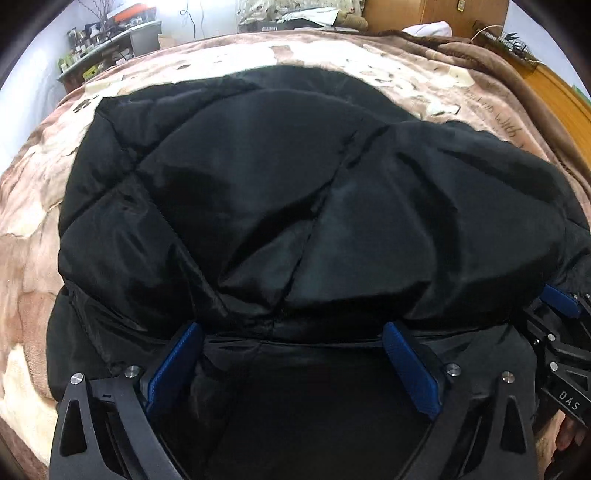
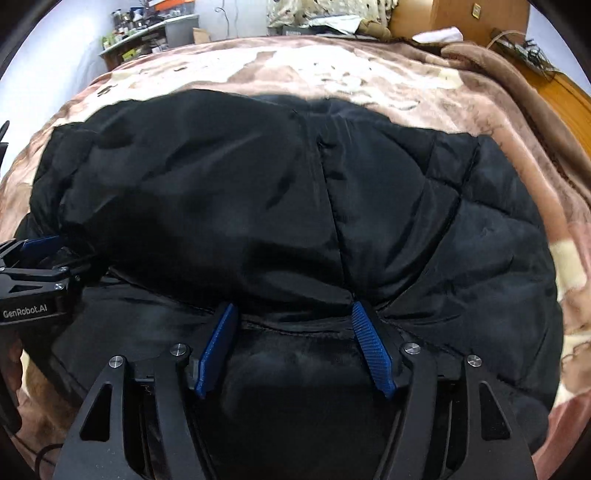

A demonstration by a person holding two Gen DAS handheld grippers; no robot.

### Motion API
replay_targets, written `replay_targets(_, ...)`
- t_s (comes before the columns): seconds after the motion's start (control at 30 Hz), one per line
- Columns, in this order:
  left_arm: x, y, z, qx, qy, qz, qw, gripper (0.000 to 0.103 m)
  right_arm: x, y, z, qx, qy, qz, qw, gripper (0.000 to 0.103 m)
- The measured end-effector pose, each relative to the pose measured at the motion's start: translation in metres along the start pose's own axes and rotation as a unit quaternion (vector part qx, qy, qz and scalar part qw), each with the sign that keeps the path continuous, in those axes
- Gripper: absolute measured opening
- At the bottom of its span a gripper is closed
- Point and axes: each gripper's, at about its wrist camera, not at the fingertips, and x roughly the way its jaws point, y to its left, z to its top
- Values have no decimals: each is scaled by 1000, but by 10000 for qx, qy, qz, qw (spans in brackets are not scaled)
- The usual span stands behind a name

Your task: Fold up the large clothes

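A large black quilted jacket lies on a bed, its upper layer folded over so the fold's near edge runs by both grippers. My left gripper stands wide open, and the folded edge lies loose between its blue pads. My right gripper has a thick bunch of that edge between its pads, and the fabric puckers toward them. Each gripper shows in the other's view: the right one at the far right, the left one at the far left.
A brown and cream plush blanket covers the bed around the jacket. A cluttered shelf stands at the back left. A wooden bed frame runs along the right and a wooden cabinet stands behind it.
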Motion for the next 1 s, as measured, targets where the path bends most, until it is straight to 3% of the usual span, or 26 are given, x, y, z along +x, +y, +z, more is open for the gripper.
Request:
replay_targets(0.27, 8, 4, 3, -69, 45, -23, 10000, 100, 8, -5, 7, -19, 140, 83, 9999, 65)
replay_targets(0.47, -34, 16, 8, -23, -141, -273, 9995, 95, -33, -22, 11, 55, -48, 525, 9986, 64)
replay_targets(0.63, -65, 41, 9, 69, -585, 289, 9978, 92, -74, -53, 13, 143, -503, -213, 9984, 64)
replay_targets(0.73, -53, 60, 8, 9, -351, 525, 9980, 92, -57, -70, 8, 111, -127, -424, 9990, 64)
replay_targets(0.8, -41, 72, 6, -111, -168, 229, 9995, 92, -38, -78, 1, 159, 120, -276, 9994, 64)
replay_targets(1.0, -8, 76, 3, -287, 196, 156, 9993, 93, -6, -81, 1, 309, 255, -134, 9991, 65)
